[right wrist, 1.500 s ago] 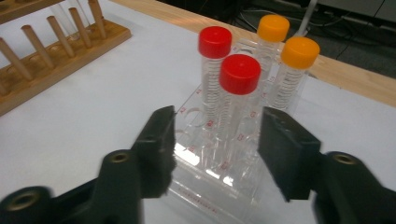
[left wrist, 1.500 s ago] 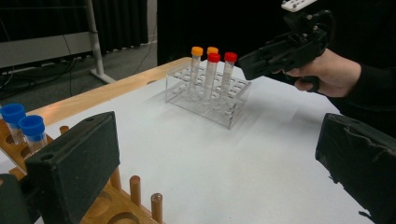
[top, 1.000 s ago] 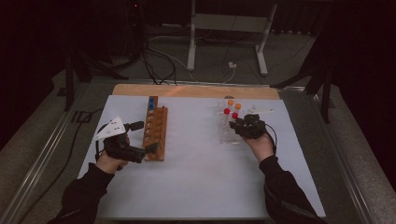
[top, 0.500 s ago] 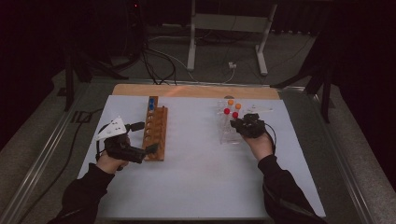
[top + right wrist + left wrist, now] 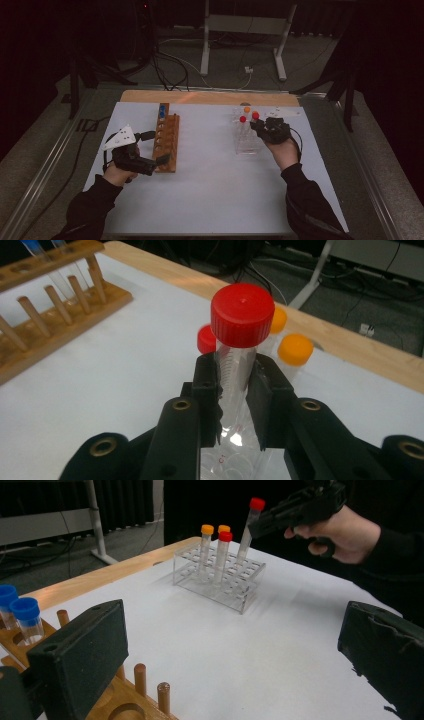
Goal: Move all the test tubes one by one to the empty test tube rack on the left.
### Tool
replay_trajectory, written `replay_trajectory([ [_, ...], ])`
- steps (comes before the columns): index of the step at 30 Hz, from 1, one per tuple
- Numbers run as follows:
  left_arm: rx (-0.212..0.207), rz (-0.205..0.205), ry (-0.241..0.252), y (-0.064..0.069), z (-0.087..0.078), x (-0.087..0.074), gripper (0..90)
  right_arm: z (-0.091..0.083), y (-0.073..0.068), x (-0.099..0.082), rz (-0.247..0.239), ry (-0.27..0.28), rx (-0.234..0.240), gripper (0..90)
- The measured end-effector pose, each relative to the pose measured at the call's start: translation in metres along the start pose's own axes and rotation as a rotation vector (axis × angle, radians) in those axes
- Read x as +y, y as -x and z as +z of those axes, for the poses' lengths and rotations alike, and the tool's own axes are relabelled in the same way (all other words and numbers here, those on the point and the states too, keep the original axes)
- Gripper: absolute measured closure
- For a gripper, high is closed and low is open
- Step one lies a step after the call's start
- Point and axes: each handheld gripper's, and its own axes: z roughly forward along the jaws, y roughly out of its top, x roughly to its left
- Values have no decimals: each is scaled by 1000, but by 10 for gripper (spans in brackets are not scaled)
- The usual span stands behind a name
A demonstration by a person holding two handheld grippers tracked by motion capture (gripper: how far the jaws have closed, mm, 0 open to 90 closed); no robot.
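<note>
Altogether four capped tubes belong to the clear rack (image 5: 220, 580) near the bench's far right corner: two orange-capped (image 5: 207, 530) and two red-capped, one of the red ones standing in it (image 5: 225, 536). The other red-capped tube (image 5: 242, 320) is pinched between the right gripper (image 5: 235, 390) jaws, which have just been closing on it; the left gripper view shows it tilted, its lower end over the rack (image 5: 248, 525). That view also shows two blue-capped tubes (image 5: 25, 610) in the wooden rack (image 5: 166, 142) toward the bench's left edge (the high view gives just a blue spot at its far end). The left gripper (image 5: 225, 650) stands spread wide beside the wooden rack's near end, nothing between its jaws.
</note>
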Motion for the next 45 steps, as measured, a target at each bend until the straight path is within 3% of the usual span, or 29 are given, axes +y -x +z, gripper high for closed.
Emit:
replay_trajectory([
  [8,-7,16,-1,7,2,4,7,-20,-11,10,-48,38,21,752],
  [15,-28,24,-27,13,8,5,7,-27,-30,7,-86,42,86,751],
  [29,-77,33,-35,25,19,9,8,-20,-85,-5,-177,8,245,751],
  [39,-133,58,-40,39,34,12,16,-12,-112,-14,-206,-28,344,751],
  [45,-162,69,-38,46,45,12,52,-9,-124,-18,-222,-47,380,751],
])
